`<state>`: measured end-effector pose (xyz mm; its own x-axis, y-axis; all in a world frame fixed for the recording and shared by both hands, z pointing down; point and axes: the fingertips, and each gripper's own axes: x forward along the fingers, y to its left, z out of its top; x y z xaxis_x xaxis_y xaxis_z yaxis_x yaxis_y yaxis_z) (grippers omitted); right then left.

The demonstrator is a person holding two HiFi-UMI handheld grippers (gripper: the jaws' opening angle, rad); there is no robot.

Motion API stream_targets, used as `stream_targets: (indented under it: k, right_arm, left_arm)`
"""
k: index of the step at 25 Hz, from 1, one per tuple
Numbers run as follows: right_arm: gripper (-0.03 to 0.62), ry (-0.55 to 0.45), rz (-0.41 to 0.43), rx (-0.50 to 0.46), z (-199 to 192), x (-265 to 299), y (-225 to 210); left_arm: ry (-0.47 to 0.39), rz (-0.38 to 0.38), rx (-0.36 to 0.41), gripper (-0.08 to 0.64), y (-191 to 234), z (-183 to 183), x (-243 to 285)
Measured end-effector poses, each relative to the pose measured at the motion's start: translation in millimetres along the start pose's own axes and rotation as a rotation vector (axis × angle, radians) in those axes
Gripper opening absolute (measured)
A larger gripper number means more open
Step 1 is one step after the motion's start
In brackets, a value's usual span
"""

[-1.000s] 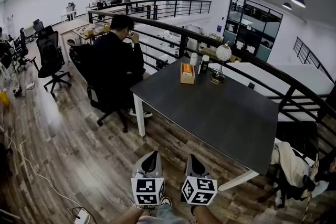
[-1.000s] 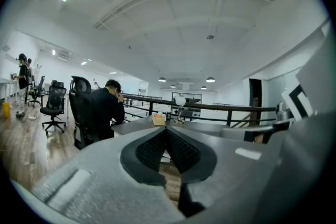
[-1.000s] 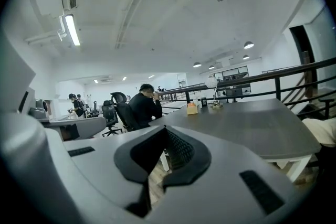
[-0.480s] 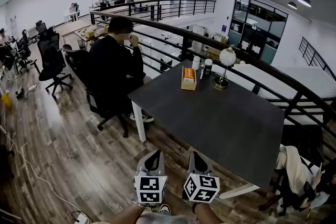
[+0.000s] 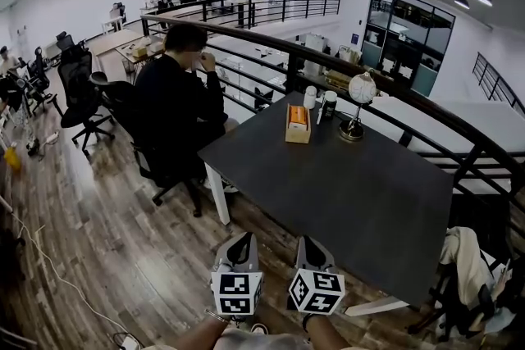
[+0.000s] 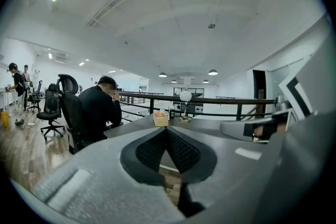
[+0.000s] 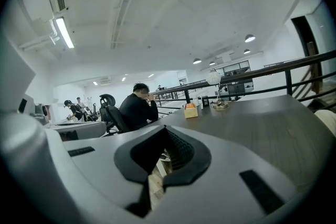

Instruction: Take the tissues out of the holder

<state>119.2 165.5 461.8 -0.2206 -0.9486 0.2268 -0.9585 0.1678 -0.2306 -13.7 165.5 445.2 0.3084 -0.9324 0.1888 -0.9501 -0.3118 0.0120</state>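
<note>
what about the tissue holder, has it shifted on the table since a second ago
No. The tissue holder sits just left of the white bottle at the table's far edge, as before.

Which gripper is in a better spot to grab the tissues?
Probably right, barely. The right gripper sits nearer the table edge than the left gripper; both are shut and far from the tissue holder.

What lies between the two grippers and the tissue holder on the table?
In the head view, only wooden floor and then bare table; nothing stands before the tissue holder.
</note>
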Motion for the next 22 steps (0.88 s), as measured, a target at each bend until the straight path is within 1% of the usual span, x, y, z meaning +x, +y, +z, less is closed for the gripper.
stream_targets:
  k: [5, 11, 17, 22]
  right_arm:
    - [0.003, -0.007, 0.008, -0.008, 10, 22, -7]
    - [0.003, 0.003, -0.010, 0.005, 12, 33, -22]
    - [0.003, 0.015, -0.032, 0.017, 9, 50, -32]
    - [0.003, 0.009, -0.044, 0.019, 11, 79, -35]
  left_arm:
    - [-0.004, 0.013, -0.001, 0.008, 6, 4, 24]
    - [0.013, 0.007, 0.004, 0.008, 5, 5, 44]
    - [0.023, -0.019, 0.020, 0.008, 4, 3, 69]
    - [0.019, -0.038, 0.027, 0.008, 13, 3, 100]
